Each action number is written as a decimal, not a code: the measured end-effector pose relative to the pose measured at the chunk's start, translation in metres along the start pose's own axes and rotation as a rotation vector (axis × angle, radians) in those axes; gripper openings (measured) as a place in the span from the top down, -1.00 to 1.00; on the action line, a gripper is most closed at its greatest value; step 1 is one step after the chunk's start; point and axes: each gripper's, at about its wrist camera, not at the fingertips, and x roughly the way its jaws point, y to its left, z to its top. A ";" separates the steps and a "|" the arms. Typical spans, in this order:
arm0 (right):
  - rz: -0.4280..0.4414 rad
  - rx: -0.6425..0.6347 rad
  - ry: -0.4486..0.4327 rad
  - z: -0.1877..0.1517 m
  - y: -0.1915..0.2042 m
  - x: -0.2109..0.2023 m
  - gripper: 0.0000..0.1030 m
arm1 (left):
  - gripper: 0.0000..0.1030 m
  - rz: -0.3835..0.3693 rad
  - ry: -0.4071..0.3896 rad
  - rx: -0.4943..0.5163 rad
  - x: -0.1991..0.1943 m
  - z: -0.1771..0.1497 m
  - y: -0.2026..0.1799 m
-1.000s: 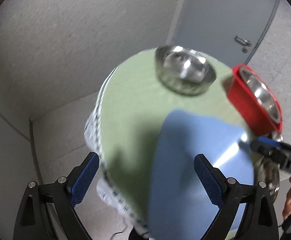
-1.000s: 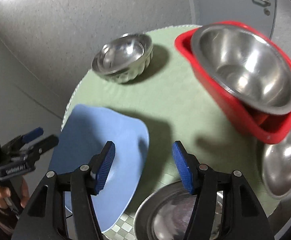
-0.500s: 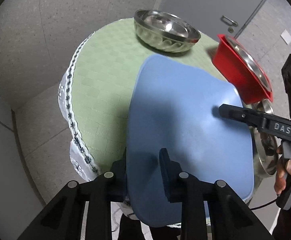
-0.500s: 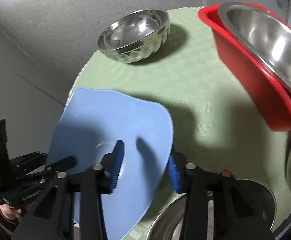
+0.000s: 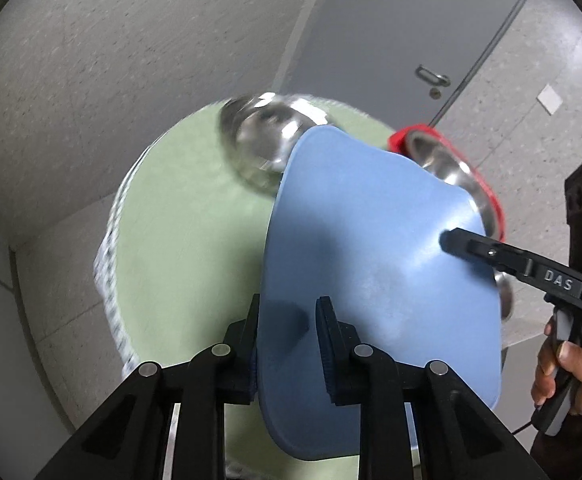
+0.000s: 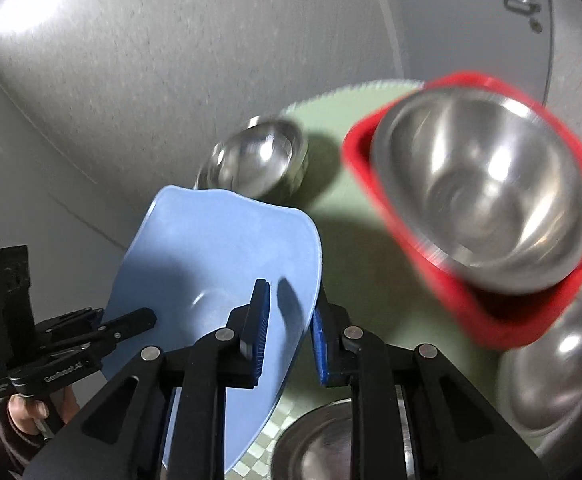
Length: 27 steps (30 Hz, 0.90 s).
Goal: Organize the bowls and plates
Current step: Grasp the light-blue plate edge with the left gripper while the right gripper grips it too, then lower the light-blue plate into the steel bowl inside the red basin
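A blue square plate [image 5: 375, 264] is held off the round green table [image 5: 183, 248] by both grippers. My left gripper [image 5: 289, 344] is shut on the plate's near edge. My right gripper [image 6: 289, 328] is shut on the opposite edge of the plate [image 6: 215, 264], and it shows in the left wrist view [image 5: 457, 240] at the plate's right side. The plate is tilted. A steel bowl [image 6: 487, 188] sits in a red bowl [image 6: 503, 320]. A fluted steel bowl [image 6: 255, 160] stands at the table's far side.
Another steel bowl [image 6: 551, 372] lies at the table's right edge and a steel bowl or lid [image 6: 331, 444] at the near edge. Grey walls and a door [image 5: 411, 40] stand behind the table.
Both grippers closed on the blue plate, which lay on the table a second ago, and have lifted and tilted it. The views are blurred from motion.
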 end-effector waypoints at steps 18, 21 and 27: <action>-0.162 0.158 -0.139 0.057 -0.150 -0.056 0.63 | 0.62 -0.100 0.042 0.213 0.113 0.130 -0.142; -0.180 0.174 -0.130 0.065 -0.167 -0.043 0.63 | 0.62 -0.094 0.065 0.227 0.136 0.140 -0.145; -0.209 0.174 -0.094 0.072 -0.182 -0.024 0.63 | 0.62 -0.077 0.089 0.236 0.175 0.157 -0.154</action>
